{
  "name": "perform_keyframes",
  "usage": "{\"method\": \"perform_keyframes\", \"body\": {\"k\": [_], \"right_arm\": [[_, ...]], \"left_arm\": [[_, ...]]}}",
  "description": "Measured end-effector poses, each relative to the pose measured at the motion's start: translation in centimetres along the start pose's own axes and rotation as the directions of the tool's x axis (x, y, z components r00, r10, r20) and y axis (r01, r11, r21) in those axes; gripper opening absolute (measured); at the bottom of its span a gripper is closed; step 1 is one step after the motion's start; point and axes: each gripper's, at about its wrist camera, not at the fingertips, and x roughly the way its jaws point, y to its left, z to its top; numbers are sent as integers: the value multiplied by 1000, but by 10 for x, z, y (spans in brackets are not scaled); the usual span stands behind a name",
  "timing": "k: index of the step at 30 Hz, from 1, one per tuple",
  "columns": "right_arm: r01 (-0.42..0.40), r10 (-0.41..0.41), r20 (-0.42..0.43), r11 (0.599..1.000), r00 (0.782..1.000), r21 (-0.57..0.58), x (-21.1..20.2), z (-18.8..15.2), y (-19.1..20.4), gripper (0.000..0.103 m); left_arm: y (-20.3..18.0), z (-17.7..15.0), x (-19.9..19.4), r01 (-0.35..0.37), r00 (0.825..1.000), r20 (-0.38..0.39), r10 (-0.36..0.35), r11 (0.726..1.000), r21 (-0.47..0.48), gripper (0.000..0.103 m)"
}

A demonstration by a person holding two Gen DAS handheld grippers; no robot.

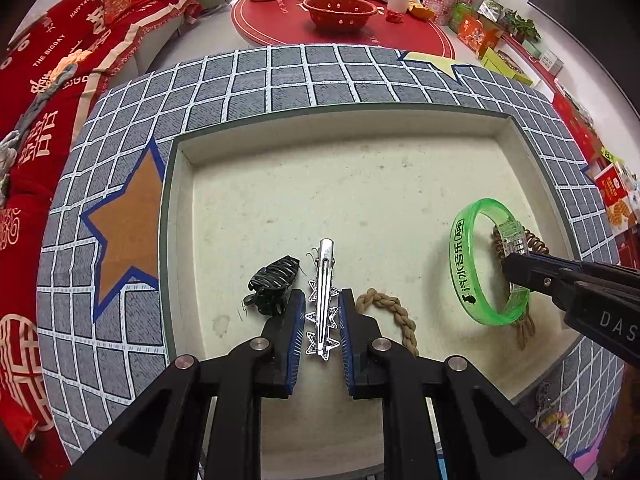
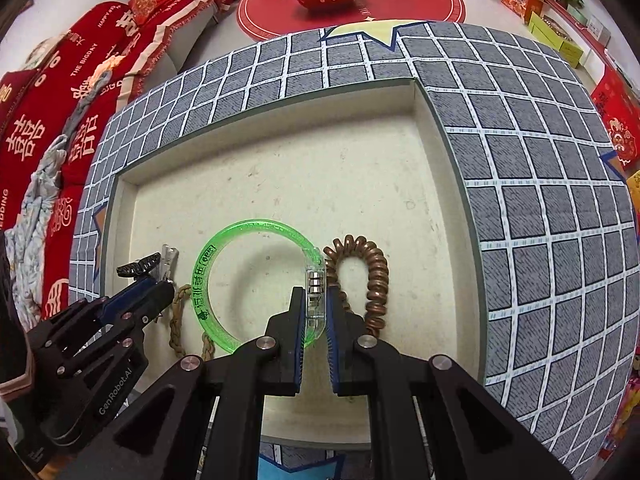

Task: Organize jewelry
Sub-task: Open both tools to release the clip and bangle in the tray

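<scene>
A shallow cream tray (image 1: 360,152) lies on a grey checked cloth. My left gripper (image 1: 322,300) points down into it and is shut on a silver star hair clip (image 1: 324,276), its blue pads against the stars. A black claw clip (image 1: 274,286) rests just left of it and a braided beige cord (image 1: 394,312) just right. My right gripper (image 2: 316,294) is shut on the clear clasp of a green bracelet (image 2: 224,256), which stands tilted over the tray floor. A brown coil hair tie (image 2: 372,276) lies against the bracelet's right side. The right gripper (image 1: 516,270) also shows from the side in the left wrist view.
The checked cloth (image 1: 132,352) with star patches surrounds the tray (image 2: 280,184). A small trinket (image 1: 554,416) lies on it at the near right. Beyond stand a red round table with a red colander (image 1: 340,10), a red sofa (image 1: 60,80) at left and gift boxes (image 1: 480,32) at right.
</scene>
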Motion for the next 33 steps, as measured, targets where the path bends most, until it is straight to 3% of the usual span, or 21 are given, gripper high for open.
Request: {"method": "perform_keyframes", "body": {"k": [12, 23, 26, 28, 30, 33], "right_arm": [[13, -14, -13, 1000, 1000, -27, 2, 2, 9, 17], [-28, 28, -6, 1000, 1000, 10, -7, -2, 6, 18], [-48, 48, 7, 999, 999, 26, -16, -5, 2, 25], [-55, 54, 19, 998, 998, 34, -22, -9, 2, 39], [-59, 58, 31, 998, 998, 39, -29, -13, 1, 44], [-68, 65, 44, 996, 997, 51, -38, -20, -1, 46]], "left_arm": [[-10, -11, -5, -78, 997, 9, 78, 996, 50, 30], [-12, -19, -22, -96, 995, 45, 93, 993, 70, 30], [-13, -21, -30, -82, 996, 50, 79, 994, 66, 30], [-13, -23, -36, -81, 995, 63, 77, 994, 69, 30], [-13, -25, -41, -85, 994, 75, 80, 994, 73, 30], [-11, -29, -50, -81, 993, 86, 75, 995, 66, 30]]}}
